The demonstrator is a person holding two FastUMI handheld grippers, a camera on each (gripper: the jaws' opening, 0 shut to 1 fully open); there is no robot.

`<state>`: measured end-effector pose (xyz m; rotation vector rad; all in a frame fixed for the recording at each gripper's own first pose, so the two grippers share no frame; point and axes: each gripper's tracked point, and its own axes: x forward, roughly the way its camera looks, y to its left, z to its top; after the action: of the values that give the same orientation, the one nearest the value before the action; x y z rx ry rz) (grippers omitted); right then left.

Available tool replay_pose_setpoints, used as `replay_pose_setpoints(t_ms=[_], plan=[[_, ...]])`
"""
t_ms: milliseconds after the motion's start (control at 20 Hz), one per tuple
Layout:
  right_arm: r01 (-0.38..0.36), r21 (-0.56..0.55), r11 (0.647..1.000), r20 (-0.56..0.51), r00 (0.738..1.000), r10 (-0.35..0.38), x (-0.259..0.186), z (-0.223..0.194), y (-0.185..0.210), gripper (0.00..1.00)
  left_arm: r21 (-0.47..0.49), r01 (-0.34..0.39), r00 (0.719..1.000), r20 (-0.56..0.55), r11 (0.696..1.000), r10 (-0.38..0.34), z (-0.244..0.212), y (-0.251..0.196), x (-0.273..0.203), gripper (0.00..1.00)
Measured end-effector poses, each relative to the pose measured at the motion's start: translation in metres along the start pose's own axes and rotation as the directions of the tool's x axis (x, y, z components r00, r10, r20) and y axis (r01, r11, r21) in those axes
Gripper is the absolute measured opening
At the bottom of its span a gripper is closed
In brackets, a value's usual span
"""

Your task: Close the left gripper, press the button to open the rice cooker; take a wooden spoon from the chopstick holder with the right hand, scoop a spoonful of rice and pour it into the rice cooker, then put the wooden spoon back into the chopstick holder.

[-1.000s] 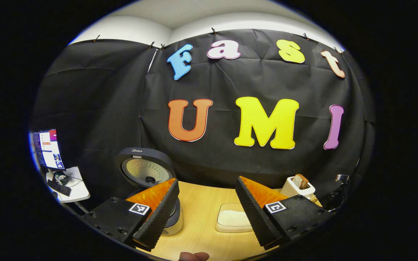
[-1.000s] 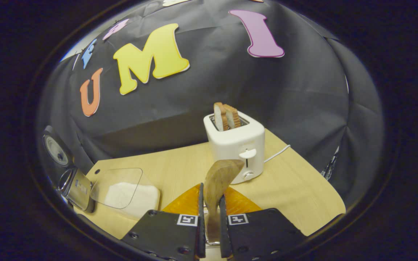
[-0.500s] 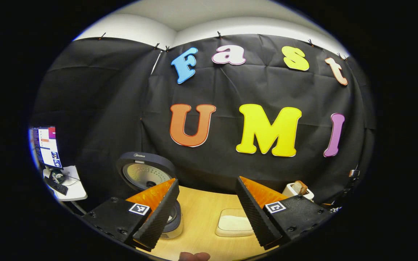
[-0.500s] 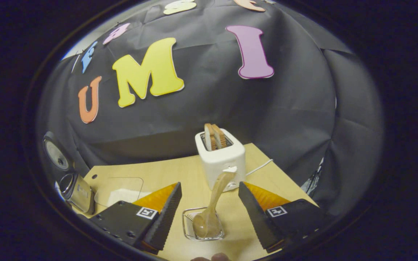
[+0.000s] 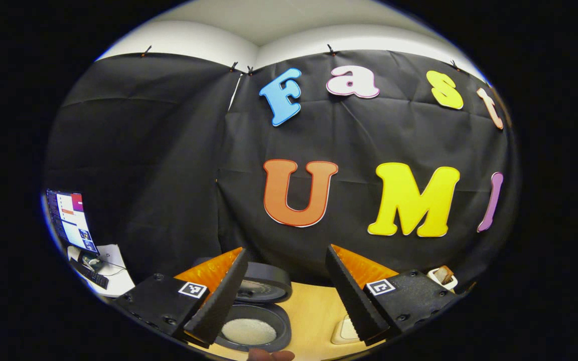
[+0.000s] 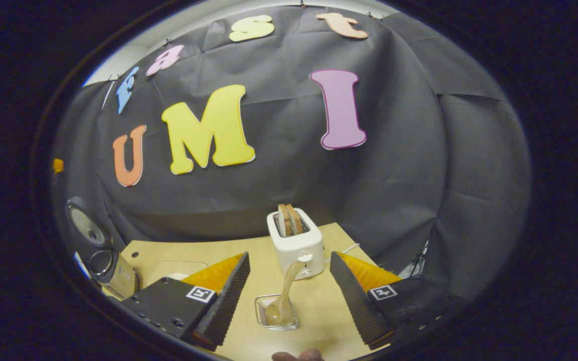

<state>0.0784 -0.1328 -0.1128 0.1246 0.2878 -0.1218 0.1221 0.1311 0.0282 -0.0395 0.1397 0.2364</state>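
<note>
Both hand-held grippers were released: our left one point(image 5: 284, 286) saw rice inside the open rice cooker point(image 5: 254, 328); the right point(image 6: 289, 296) saw the wooden spoon point(image 6: 283, 301) in the chopstick holder point(image 6: 261, 321).

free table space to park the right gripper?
Bare table between the rice container and toaster, and wood right of the chopstick holder with the wooden spoon. Crowded at far left by the open rice cooker.

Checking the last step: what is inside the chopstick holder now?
The wooden spoon stands in the chopstick holder, bowl end down, handle leaning toward the toaster. The spoon covers most of the holder's bottom, so anything under it is hidden.
</note>
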Motion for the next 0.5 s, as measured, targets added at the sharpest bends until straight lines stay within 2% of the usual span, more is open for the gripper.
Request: replay_pose_setpoints(t_ms=[100,250,300,350,500], plan=[[0.001,-0.003,1.0,0.019,1.0,-0.001,-0.003,0.013,0.006,0.95,0.006,-0.007,0.999,-0.042,1.0,0.007,-0.005,0.014,0.028,0.99],[0.004,-0.008,1.0,0.036,0.999,-0.003,-0.011,0.024,0.013,0.95,0.04,-0.049,0.986,-0.155,0.998,0.055,-0.028,0.043,0.063,0.99],[0.004,-0.005,1.0,0.039,0.999,-0.003,-0.013,0.026,0.015,0.92,0.052,-0.06,0.979,-0.189,0.997,0.069,-0.037,0.053,0.072,0.99],[0.006,0.0,1.0,0.041,0.999,-0.006,-0.015,0.027,0.017,0.95,0.065,-0.067,0.973,-0.218,0.996,0.08,-0.044,0.06,0.082,0.99],[0.02,0.003,1.0,0.04,0.999,-0.02,-0.022,0.026,0.019,0.95,0.084,-0.061,0.956,-0.282,0.995,0.082,-0.062,0.073,0.099,0.99]])
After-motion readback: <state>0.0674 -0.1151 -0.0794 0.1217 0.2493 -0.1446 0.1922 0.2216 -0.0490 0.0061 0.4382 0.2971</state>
